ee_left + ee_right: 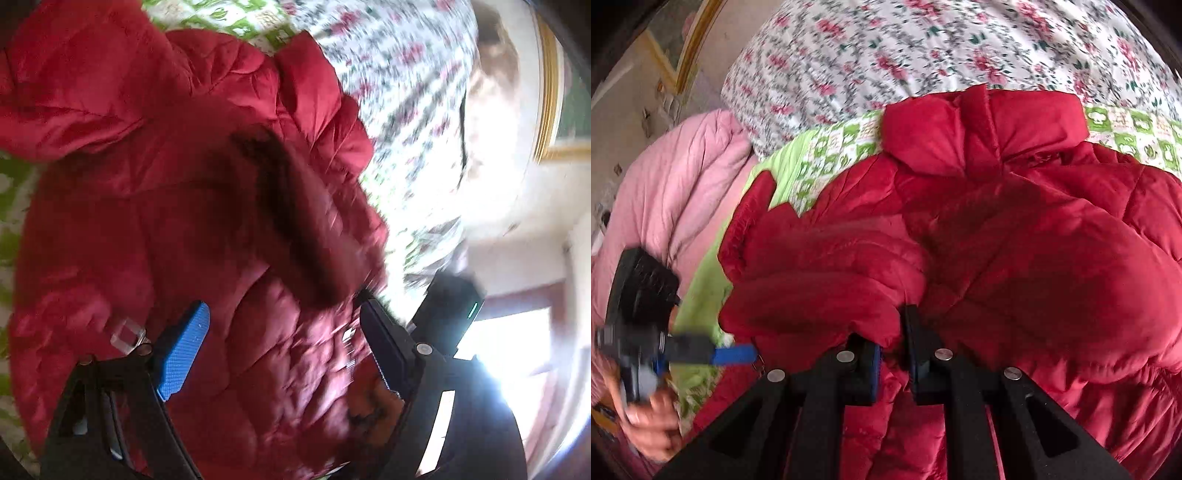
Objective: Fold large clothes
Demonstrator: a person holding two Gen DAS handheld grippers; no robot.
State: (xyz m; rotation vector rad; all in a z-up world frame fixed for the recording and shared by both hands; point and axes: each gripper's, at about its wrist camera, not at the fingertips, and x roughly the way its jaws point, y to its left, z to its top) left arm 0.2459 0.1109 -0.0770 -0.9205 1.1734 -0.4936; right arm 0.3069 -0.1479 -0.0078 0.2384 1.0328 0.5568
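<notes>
Jacket point(1015, 229) all over the bed, red and quilted, spread on the green-patterned sheet point(834, 155) with its collar point(982, 125) up toward the floral pillow point(886, 55). Your right gripper point(892, 354) has its jaws pinched nearly shut on a bunched fold of sleeve point(820, 266), right at the cuff end. Your left gripper point(280, 339) hangs over the jacket body with jaws wide and nothing between them, the blue pad point(184, 350) clear of the fabric.

Watch that right-hand pinch: slick puffy shell, thin bite, and a quick pull could slide it straight out. Drag the sleeve across alone and the body may creep on the sheet and skew your fold, so the free left gripper probably wants to pin or lift the far side. The pink quilt point(676, 184) beside the jacket could snag too.

No brand, label or readable writing shows anywhere; both views are smeared by motion.
</notes>
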